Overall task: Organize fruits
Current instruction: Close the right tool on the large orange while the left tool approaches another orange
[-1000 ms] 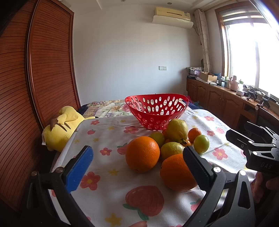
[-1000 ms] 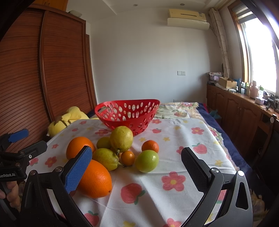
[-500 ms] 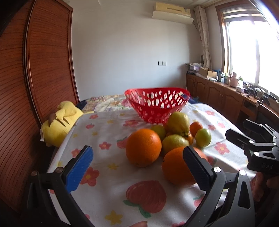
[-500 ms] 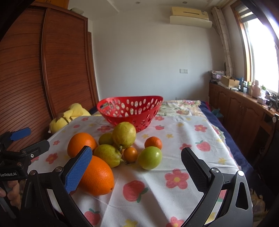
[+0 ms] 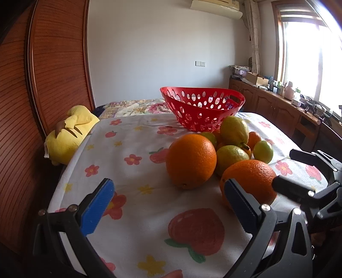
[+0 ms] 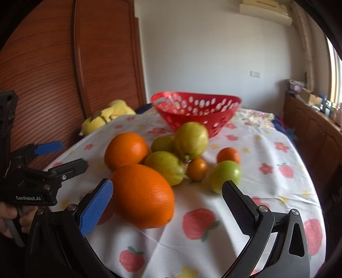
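White plastered wall (image 5: pixel 154 53) behind, with a wall-mounted air conditioner (image 5: pixel 215 7) near the ceiling and a switch plate (image 5: pixel 200 63) lower down; reddish slatted wooden wardrobe doors (image 5: pixel 53 59) to the left; bright curtained window (image 5: pixel 307 57) to the right above a low wooden cabinet run (image 5: pixel 275 107) cluttered on top; floral bedding (image 5: pixel 136 105) beyond.

The table is viewed low and close from its near edge by both wrist cameras, the left one further left; the fruit pile (image 5: pixel 224 154) and red basket (image 6: pixel 196 115) (behind it) are shared
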A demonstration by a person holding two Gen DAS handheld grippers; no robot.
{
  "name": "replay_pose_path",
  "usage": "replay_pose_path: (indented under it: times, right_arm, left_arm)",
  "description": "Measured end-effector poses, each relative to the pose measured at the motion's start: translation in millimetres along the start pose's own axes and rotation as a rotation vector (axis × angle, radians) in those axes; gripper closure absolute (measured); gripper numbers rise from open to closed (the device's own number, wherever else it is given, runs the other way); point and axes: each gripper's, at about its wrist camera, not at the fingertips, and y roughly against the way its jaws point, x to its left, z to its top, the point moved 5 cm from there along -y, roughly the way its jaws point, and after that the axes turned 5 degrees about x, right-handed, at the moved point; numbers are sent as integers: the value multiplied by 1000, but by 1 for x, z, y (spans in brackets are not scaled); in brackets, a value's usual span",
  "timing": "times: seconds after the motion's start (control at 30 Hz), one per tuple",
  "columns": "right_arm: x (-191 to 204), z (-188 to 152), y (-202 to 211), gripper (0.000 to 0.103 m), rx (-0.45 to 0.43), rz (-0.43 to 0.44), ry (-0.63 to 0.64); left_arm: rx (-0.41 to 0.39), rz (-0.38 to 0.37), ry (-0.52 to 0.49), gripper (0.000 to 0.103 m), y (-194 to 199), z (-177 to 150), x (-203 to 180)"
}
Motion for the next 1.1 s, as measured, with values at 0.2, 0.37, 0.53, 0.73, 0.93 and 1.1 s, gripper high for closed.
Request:
replay_pose_path:
  times: [0.2,0.37,0.53,0.73,0.93,1.1]
  right_arm:
    - [14,0,-17,0,58,56,33]
    - [25,-2,-32,0,100,78,67]
    - [30,-8,-44,0,142,86,82]
    - [31,-12,-53,15,165,90,92]
    - [27,-14,-47,16,161,110,77]
    - [23,-16,-42,17,155,115,60]
  left_arm:
    - [30,2,20,0,-11,2,12]
    - [42,-19,17,1,-18,5,17]
    - [64,-61,8,2,-25,11,16]
    - [90,-114,-17,3,-32,18,8]
    - [107,-145,-42,8,-40,26,-1]
    - [139,-197,-46,14,-51,30,-8]
